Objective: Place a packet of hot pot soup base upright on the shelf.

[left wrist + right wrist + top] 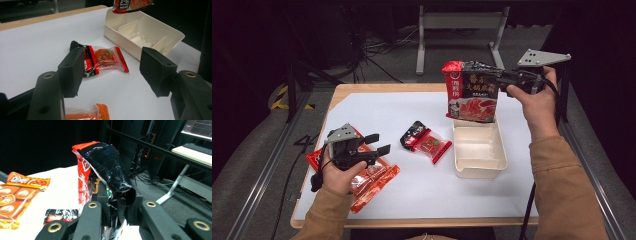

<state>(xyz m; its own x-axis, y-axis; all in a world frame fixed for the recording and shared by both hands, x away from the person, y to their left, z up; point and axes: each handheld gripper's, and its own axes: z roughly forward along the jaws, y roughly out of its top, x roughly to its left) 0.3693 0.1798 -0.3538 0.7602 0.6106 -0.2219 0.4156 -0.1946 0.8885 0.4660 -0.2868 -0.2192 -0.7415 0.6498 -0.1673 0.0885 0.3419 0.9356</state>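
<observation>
Red sauce pouch (471, 91) hangs above the far end of the cream tray (499, 159), pinched by its crumpled top in the right gripper (507, 79) jaws. Released askew, it may catch the rim. Left gripper (379, 144) jaws gape, empty, near the small snack packet (426, 142).

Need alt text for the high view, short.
The right gripper holds a red-and-black food pouch above a cream divided bin on a white table. The left gripper, open, sits near a small snack packet, over orange packets.

Red-black printed sauce bag (471, 92), crumpled top, upright above cream bin (478, 161)
</observation>
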